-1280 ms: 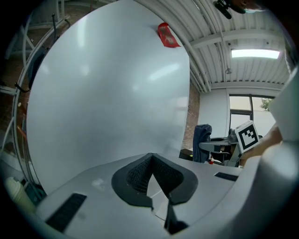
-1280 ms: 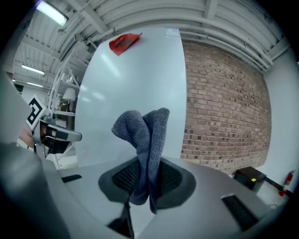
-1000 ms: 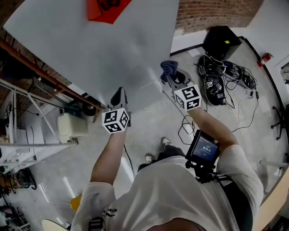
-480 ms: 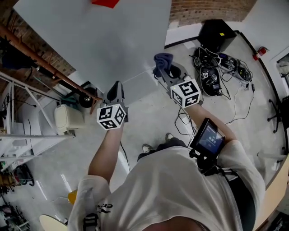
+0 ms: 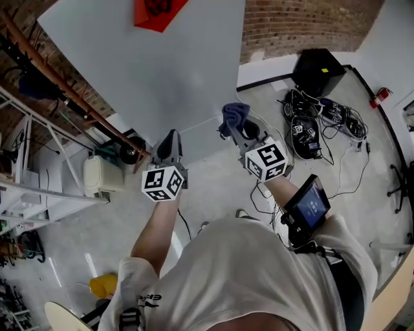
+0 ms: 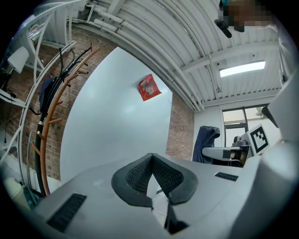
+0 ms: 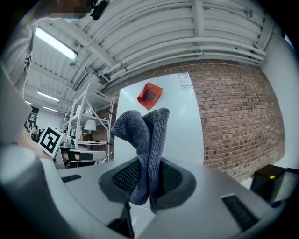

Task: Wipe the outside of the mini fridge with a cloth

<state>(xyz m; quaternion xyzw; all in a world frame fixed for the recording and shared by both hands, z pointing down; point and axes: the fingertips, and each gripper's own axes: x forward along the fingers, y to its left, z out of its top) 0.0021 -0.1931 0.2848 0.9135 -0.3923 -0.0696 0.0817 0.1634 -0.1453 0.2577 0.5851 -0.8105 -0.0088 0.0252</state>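
The fridge [image 5: 162, 58] is a white, flat-faced cabinet with a red paper decoration [image 5: 155, 13] high on its front. In the head view my right gripper [image 5: 234, 129] is at the fridge's lower right corner, shut on a blue-grey cloth [image 5: 234, 115] that sticks up out of the jaws. The right gripper view has the folded cloth [image 7: 145, 140] standing between the pads, with the fridge [image 7: 187, 126] just behind. My left gripper [image 5: 171, 137] points at the fridge's lower front, shut and holding nothing. In the left gripper view its pads [image 6: 140, 175] meet at the tip.
A brick wall [image 5: 304, 22] stands right of the fridge. On the floor at the right are a black box [image 5: 318, 68] and tangled cables [image 5: 317, 123]. At the left are a wooden rail [image 5: 65, 97], white shelving [image 5: 26, 181] and a cream bin [image 5: 97, 176].
The head view has shifted a little. Both grippers keep roughly the same places by the fridge's lower edge, and the right one still holds the cloth.
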